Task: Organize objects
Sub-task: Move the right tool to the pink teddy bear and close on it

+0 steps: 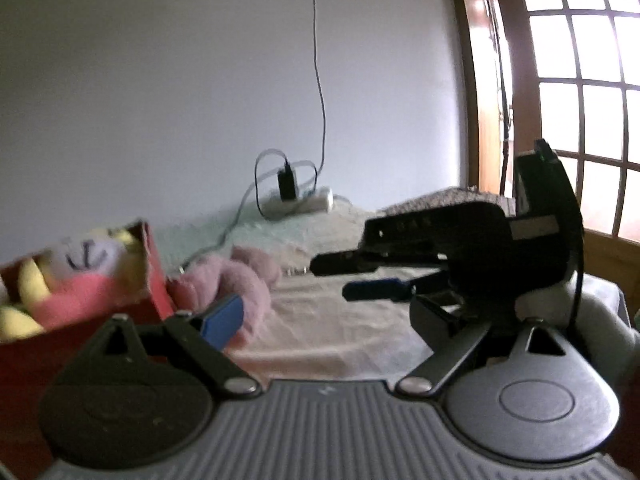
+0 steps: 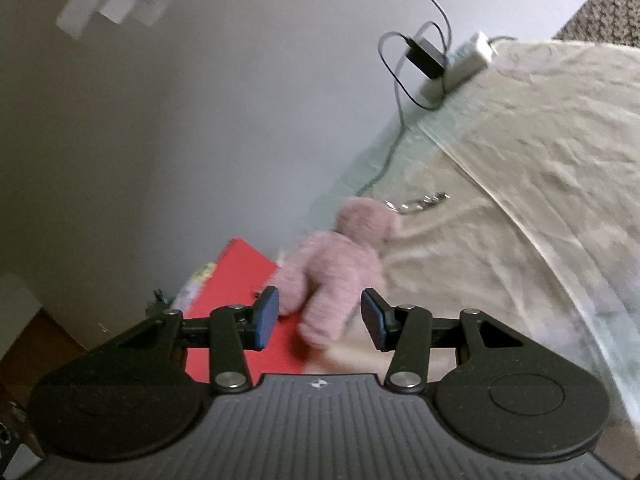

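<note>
My pink plush toy (image 2: pixel 340 276) lies on the bed (image 2: pixel 520 208), pressed up against the corner of the red box (image 2: pixel 236 280). From the left wrist view I see the same plush toy (image 1: pixel 236 280) just right of the box (image 1: pixel 156 280), which already holds soft toys (image 1: pixel 60 288) in yellow, pink and white.

My right hand-held gripper (image 2: pixel 320 320) is spread wide with nothing between its blue pads (image 2: pixel 267 316); the lower end of the plush toy sits in the gap, and motion blur keeps me from telling whether either pad touches it. Seen from the left camera, the right hand-held gripper (image 1: pixel 352 276) hangs above the sheet to the right of the toy.

My left hand-held gripper (image 1: pixel 320 316) is also wide open and empty; only its left pad (image 1: pixel 222 320) shows clearly, in front of the toy.

Farther back, some keys (image 2: pixel 420 202) lie on the sheet. A power strip (image 2: pixel 460 66) with a black charger (image 2: pixel 426 58) sits against the wall (image 2: pixel 200 120), and a barred window (image 1: pixel 580 80) is off to the right.
</note>
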{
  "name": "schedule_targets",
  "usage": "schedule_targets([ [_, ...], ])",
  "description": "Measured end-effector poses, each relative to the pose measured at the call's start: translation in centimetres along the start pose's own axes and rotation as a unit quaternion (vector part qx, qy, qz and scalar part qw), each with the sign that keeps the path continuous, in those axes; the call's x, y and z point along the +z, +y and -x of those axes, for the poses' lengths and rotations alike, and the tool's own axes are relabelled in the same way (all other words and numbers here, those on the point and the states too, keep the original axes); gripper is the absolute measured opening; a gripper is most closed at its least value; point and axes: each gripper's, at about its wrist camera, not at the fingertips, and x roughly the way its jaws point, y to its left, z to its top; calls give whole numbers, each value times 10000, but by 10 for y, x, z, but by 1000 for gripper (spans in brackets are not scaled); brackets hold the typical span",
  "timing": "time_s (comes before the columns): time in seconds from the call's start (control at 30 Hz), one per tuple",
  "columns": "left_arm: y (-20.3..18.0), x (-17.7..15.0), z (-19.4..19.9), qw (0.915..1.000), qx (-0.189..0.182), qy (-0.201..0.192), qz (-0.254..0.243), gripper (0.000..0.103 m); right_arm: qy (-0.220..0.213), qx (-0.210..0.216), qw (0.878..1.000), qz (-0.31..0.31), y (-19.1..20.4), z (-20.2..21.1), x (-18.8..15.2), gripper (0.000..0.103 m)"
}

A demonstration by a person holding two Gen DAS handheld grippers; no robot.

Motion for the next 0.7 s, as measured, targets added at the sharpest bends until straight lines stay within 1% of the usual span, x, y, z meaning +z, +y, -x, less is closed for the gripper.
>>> schedule_targets([
  [0.07,3,-7,-7,9999,-73,116,101,91,173,-58,9998,49,-5,-14,4,50],
  [0.23,12,-17,-11,9986,-223,309,363,91,660,-128,9972,340,5,-45,6,51],
  [0.27,18,-17,-14,9984,-241,336,388,91,765,-134,9960,450,9,-52,7,53],
  [0.33,19,-20,-12,9981,-286,330,426,92,948,-164,9929,703,19,-62,6,57],
  [0.4,23,-20,-11,9976,-332,304,531,93,1027,-228,9893,1013,31,-70,5,63],
  [0.43,25,-21,-10,9971,-361,325,593,93,1042,-278,9874,1158,36,-73,4,64],
  [0.47,27,-22,-10,9965,-387,354,658,93,1073,-360,9851,1293,41,-78,4,64],
  [0.5,29,-22,-10,9961,-338,362,728,93,1095,-444,9832,1388,43,-83,5,64],
  [0.53,32,-22,-11,9953,-371,381,805,94,1110,-504,9819,1448,45,-87,5,64],
  [0.57,35,-23,-13,9938,-488,427,906,94,1143,-537,9809,1478,47,-92,6,64],
  [0.67,38,-24,-13,9927,-482,453,1010,94,1308,-468,9767,1634,51,-103,5,65],
  [0.7,38,-24,-12,9927,-493,436,1008,94,1345,-515,9743,1732,53,-107,4,65],
])
